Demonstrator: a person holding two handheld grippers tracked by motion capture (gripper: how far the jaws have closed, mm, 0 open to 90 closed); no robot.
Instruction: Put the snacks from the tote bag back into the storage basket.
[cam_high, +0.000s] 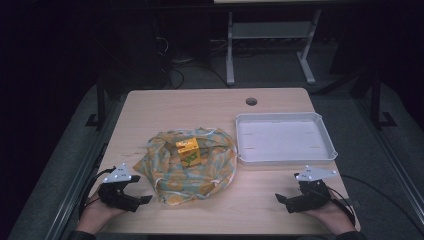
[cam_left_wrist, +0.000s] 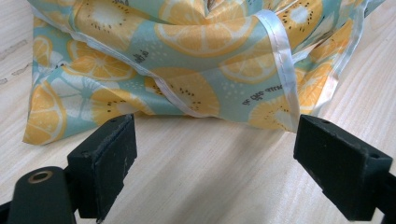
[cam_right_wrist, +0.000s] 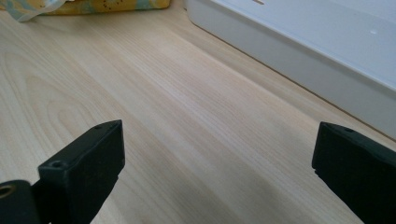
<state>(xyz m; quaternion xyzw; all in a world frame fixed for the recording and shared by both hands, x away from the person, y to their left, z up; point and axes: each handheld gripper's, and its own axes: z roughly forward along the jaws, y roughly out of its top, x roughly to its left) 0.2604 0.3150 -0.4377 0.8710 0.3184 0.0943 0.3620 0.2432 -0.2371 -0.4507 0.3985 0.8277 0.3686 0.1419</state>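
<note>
Cloth lies crumpled mid-bench, a yellow box on top, left of the white tray. Left gripper gapes empty just beside the cloth; right gripper gapes empty near the tray.

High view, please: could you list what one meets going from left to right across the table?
Left gripper → citrus-print cloth with a yellow carton on it → white tray → right gripper sits near, below the tray, so its place overlaps.

Bare table lies between both grippers; cloth and tray block farther reach
</note>
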